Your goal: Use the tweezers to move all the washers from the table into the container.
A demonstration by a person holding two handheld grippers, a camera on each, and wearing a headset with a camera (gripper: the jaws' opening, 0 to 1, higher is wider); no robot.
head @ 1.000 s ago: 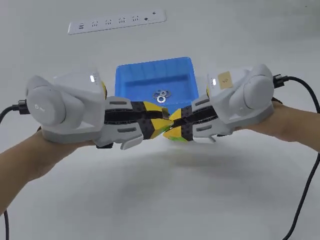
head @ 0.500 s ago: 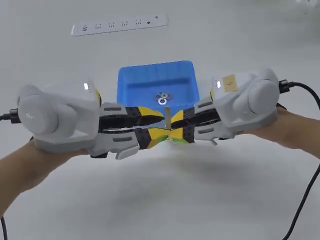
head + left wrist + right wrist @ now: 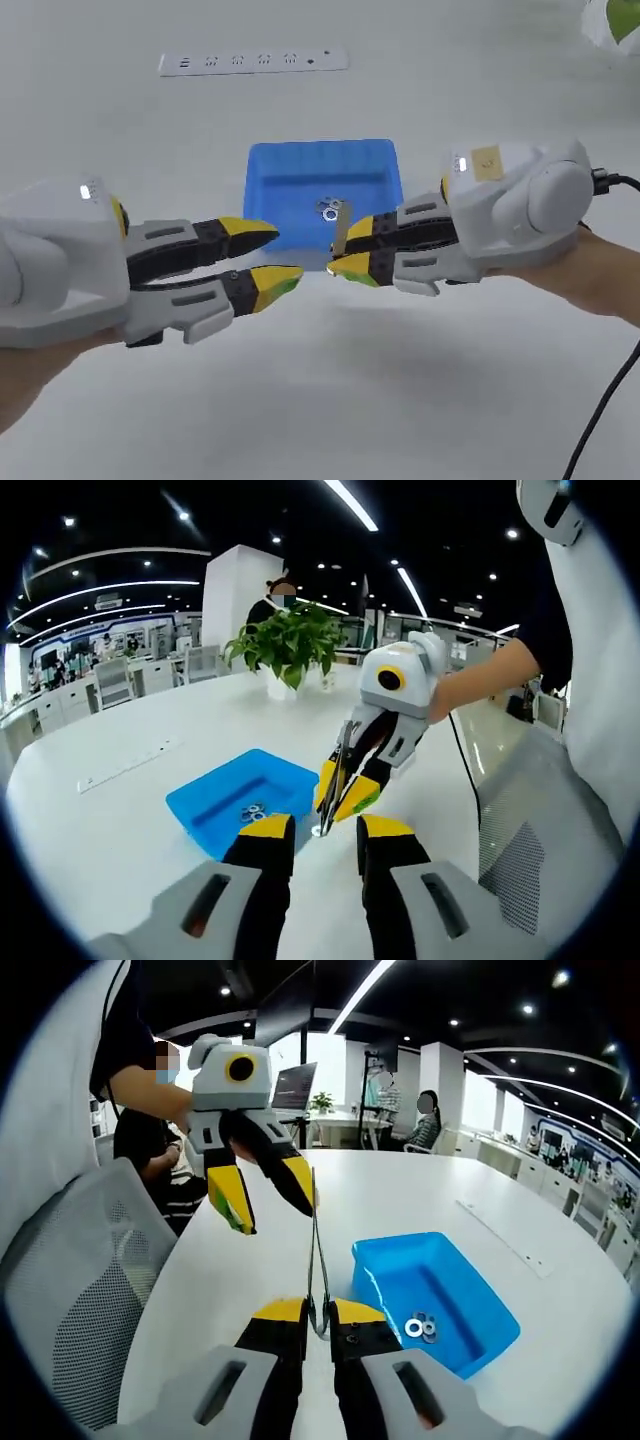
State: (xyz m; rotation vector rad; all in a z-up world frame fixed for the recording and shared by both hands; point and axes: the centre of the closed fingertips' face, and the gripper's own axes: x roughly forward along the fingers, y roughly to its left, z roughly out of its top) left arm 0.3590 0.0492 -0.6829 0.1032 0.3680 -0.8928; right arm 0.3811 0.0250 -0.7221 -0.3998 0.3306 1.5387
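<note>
The left claw (image 3: 285, 255) is nearest, hanging over the bench (image 3: 350, 390) with its jaws spread and nothing between them. Just beside it, tips close but apart, the right claw (image 3: 343, 248) is pressed together on the tweezers (image 3: 340, 225). In the right gripper view it pinches them low on their length, and the thin legs run forward past the jaws.

The tweezers (image 3: 316, 1250) look light, stiff and springy, and their smooth metal could easily twist or slide in the pads. They are probably best held across the flat sides, partway along the legs, so that a squeeze closes the tips.

Just beyond the claws stands the blue container (image 3: 300, 180), open at the top. A small cluster of washers (image 3: 328, 210) lies touching near the middle of its floor; the count is hard to tell. The rest of the floor is bare. The washers seem small, flat, hard and slippery, and are likely best nipped by the rim.

Well beyond lies a power strip (image 3: 253, 62)
</note>
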